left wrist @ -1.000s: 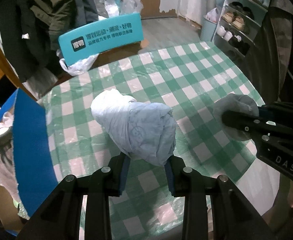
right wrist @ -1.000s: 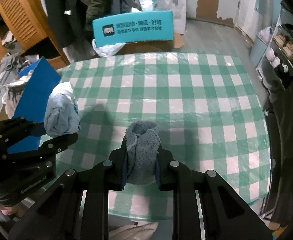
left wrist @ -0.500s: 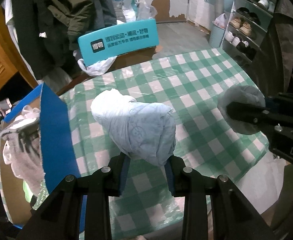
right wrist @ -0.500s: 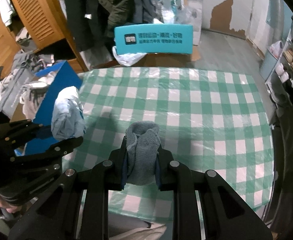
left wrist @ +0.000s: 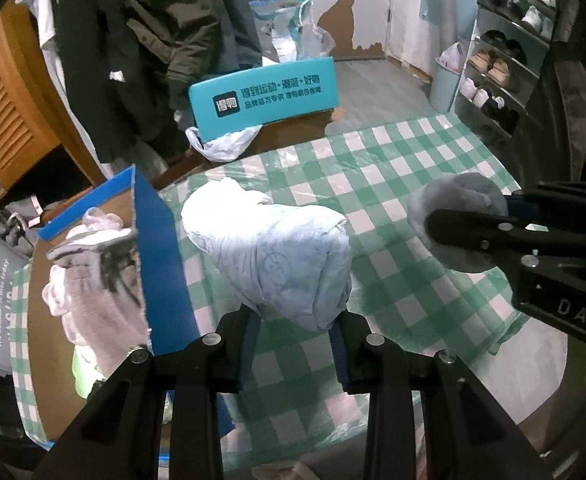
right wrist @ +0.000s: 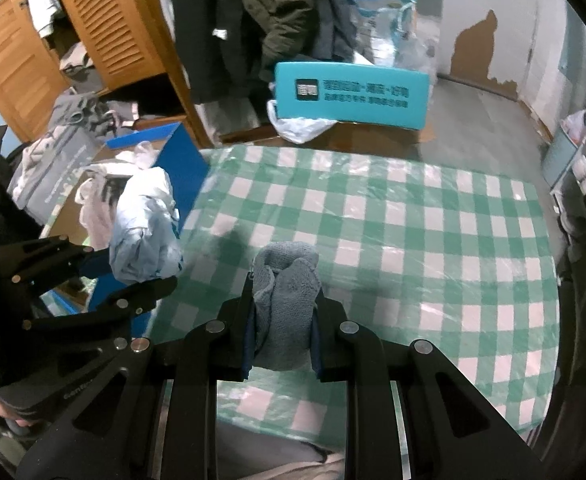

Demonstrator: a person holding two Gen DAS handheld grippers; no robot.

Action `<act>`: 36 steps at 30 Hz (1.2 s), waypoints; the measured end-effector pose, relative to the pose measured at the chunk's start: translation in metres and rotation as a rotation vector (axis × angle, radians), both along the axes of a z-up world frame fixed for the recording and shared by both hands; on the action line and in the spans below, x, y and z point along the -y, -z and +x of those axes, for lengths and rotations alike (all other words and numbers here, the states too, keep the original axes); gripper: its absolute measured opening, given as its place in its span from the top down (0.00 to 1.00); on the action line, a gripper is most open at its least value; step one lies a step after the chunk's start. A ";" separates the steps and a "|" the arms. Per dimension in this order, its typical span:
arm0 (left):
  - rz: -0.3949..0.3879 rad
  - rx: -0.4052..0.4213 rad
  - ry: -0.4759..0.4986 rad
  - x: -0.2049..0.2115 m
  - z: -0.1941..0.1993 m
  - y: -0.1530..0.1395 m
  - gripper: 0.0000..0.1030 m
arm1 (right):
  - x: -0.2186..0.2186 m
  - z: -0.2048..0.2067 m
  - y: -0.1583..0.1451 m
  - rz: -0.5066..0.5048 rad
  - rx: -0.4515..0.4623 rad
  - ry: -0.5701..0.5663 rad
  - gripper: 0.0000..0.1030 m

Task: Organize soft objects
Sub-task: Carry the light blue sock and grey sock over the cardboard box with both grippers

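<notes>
Pale-blue garment (left wrist: 281, 256) sits clenched in left hand-held gripper (left wrist: 295, 342); right hand-held gripper (right wrist: 281, 338) clamps grey towel (right wrist: 285, 292); both raised above the table (right wrist: 393, 216), likely bound for blue box (left wrist: 161, 248).

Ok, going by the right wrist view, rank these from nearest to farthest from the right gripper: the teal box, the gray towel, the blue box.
1. gray towel: clamped between the fingers of the right gripper.
2. blue box: to the left, beside the checked table, with clothes in it.
3. teal box: beyond the table's far edge, up the middle of the view.
</notes>
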State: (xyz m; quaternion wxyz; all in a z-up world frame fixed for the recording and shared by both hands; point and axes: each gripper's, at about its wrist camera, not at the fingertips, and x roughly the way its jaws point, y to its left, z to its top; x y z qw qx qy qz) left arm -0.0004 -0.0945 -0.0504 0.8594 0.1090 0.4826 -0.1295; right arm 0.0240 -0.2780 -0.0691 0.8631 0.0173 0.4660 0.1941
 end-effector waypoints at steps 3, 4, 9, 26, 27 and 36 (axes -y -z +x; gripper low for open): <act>-0.006 0.005 -0.010 -0.010 -0.002 -0.004 0.68 | -0.011 -0.001 -0.005 0.002 0.008 -0.023 0.81; -0.009 0.006 -0.015 -0.013 -0.003 -0.005 0.68 | -0.015 -0.001 -0.007 0.004 0.011 -0.031 0.81; -0.011 0.022 -0.042 -0.030 -0.008 -0.012 0.68 | -0.034 -0.003 -0.014 0.011 0.022 -0.069 0.81; -0.049 0.048 -0.160 -0.103 -0.017 -0.025 0.68 | -0.107 0.001 -0.032 0.042 0.030 -0.195 0.81; -0.051 0.047 -0.167 -0.106 -0.017 -0.024 0.68 | -0.111 0.001 -0.032 0.045 0.027 -0.202 0.81; -0.076 0.041 -0.273 -0.164 -0.018 -0.021 0.68 | -0.158 0.003 -0.037 0.038 0.025 -0.270 0.81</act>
